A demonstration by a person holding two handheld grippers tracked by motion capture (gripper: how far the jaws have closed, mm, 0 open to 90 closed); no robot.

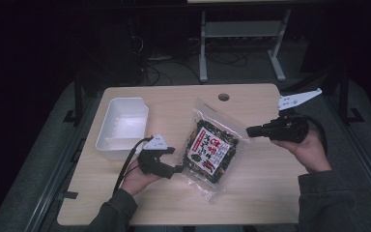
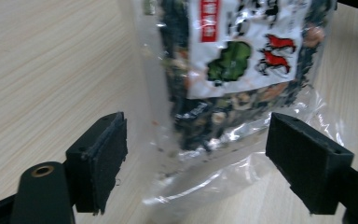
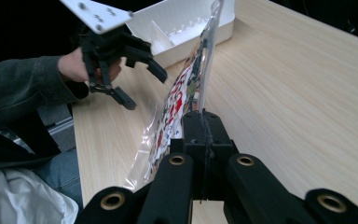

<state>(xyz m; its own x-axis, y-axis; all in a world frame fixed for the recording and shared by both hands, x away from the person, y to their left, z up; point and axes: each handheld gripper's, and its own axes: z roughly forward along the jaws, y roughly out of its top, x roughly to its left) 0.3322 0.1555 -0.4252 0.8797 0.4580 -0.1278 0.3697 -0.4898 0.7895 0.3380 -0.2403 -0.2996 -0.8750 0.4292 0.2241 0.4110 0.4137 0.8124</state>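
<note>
Snacks in a clear bag (image 1: 211, 147) are being lifted off the table (image 1: 261, 193) near the middle of the high view. The bag is being held up on edge, with its lower corner low over the wood; whether that corner is touching the table cannot be told. The right gripper (image 1: 249, 131) is being pressed shut on the bag's right edge, at the middle right of that picture. In the right gripper view, the jaws at the bottom middle are being squeezed tight on the thin plastic of the bag (image 3: 186, 93).

The left gripper (image 1: 175, 159) is being held at the lower left of the bag. Its jaws are being kept wide apart. In the left gripper view, the bottom of the bag (image 2: 223, 116) is being framed between the two black pads (image 2: 103, 158), but the plastic is not being pinched by them.

A white tray (image 1: 121, 145) is being left open at the upper left of the table. Nothing is being seen inside it.

The job is probably being done only part way. The bag is already being gripped and raised on one side. A second grip on the bottom end is likely being lined up. After that, the bag is probably meant to be carried over and set in the tray, or opened.
</note>
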